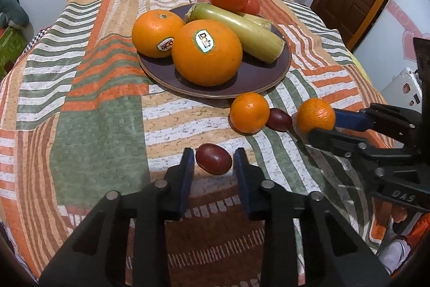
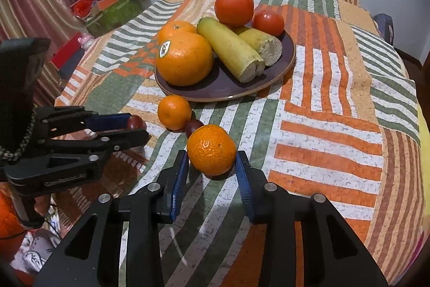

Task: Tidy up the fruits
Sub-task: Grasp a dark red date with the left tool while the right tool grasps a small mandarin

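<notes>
My left gripper (image 1: 213, 155) is clenched on a small dark red fruit (image 1: 213, 158) lying on the patchwork-covered bench (image 1: 102, 125). My right gripper (image 2: 212, 160) is grasping a mandarin (image 2: 211, 149) on the cloth, pads against its sides. Between the two lie another mandarin (image 2: 174, 112) and a second dark red fruit (image 2: 194, 126), touching. Behind them the brown plate (image 2: 223, 89) holds two big oranges, two pale green stalk pieces and two tomatoes.

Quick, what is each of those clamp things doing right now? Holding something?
Left gripper: fingers closed on a small dark red fruit on the tablecloth.
Right gripper: fingers closed around a small orange, also on the cloth.
</notes>
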The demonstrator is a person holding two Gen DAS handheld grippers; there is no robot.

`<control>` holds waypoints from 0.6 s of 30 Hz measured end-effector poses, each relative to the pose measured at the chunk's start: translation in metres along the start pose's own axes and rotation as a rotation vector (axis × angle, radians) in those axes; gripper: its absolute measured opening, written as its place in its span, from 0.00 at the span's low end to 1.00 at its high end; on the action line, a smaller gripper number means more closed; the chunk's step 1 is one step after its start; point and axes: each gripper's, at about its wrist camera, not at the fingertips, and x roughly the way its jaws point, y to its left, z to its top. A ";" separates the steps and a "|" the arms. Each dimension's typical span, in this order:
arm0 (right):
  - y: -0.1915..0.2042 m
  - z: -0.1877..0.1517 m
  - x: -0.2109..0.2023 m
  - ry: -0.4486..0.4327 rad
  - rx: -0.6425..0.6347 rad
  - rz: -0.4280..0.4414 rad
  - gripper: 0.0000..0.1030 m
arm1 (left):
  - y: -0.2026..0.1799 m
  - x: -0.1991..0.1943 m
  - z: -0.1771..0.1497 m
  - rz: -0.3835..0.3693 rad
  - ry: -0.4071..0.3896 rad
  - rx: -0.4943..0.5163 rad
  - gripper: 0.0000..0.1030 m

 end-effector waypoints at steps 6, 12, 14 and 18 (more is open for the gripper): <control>-0.003 0.007 -0.010 -0.030 0.001 -0.011 0.32 | 0.002 -0.002 0.000 -0.002 -0.007 -0.003 0.26; -0.007 0.016 -0.015 -0.060 0.003 -0.023 0.32 | 0.006 -0.017 0.011 -0.003 -0.051 -0.012 0.26; -0.009 0.020 -0.017 -0.073 0.004 -0.029 0.32 | 0.007 -0.023 0.019 -0.003 -0.073 -0.014 0.26; -0.013 0.032 -0.019 -0.100 0.004 -0.043 0.32 | 0.008 -0.033 0.035 0.000 -0.116 -0.010 0.26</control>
